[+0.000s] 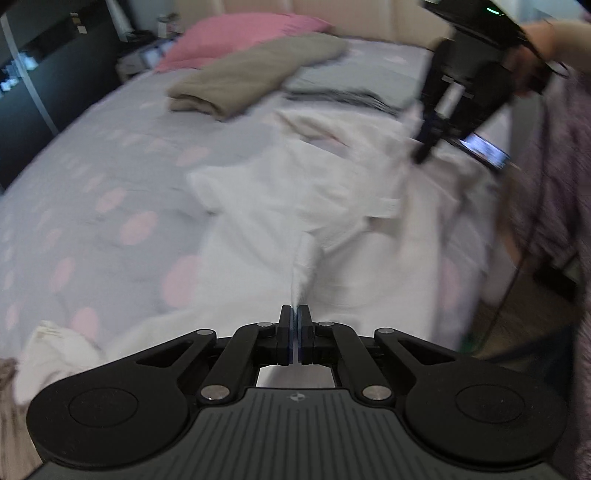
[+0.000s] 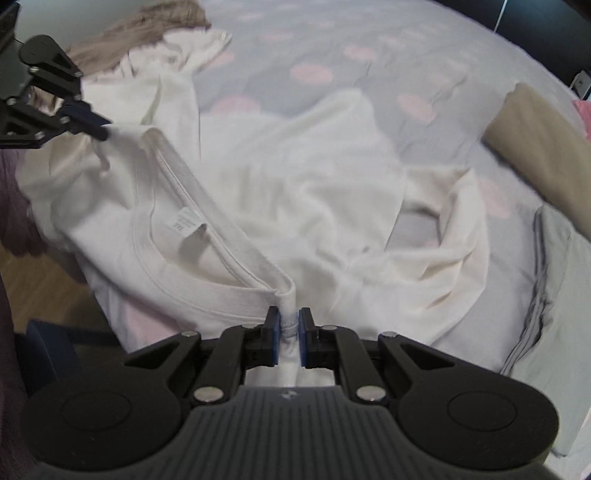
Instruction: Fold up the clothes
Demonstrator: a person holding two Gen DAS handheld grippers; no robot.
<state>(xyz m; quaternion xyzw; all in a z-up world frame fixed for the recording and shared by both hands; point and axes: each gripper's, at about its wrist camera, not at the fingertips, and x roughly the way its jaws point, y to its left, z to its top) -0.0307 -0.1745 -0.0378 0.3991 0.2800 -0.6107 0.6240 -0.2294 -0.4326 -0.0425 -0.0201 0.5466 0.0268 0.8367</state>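
Note:
A white T-shirt (image 2: 295,192) lies rumpled on the bed, collar and label toward me in the right wrist view; it also shows in the left wrist view (image 1: 295,192). My right gripper (image 2: 288,325) is shut on the shirt at one shoulder by the collar. My left gripper (image 1: 294,314) is shut on a pinch of the shirt at the other shoulder; it also shows in the right wrist view (image 2: 103,133). The right gripper shows in the left wrist view (image 1: 421,157), its tip at the shirt.
The bed has a grey sheet with pink spots (image 1: 110,177). A folded tan garment (image 1: 251,74), a folded grey garment (image 1: 351,85) and a pink pillow (image 1: 240,33) lie at the head. More crumpled clothes (image 2: 147,26) lie at the foot. Wooden floor (image 2: 44,273) borders the bed.

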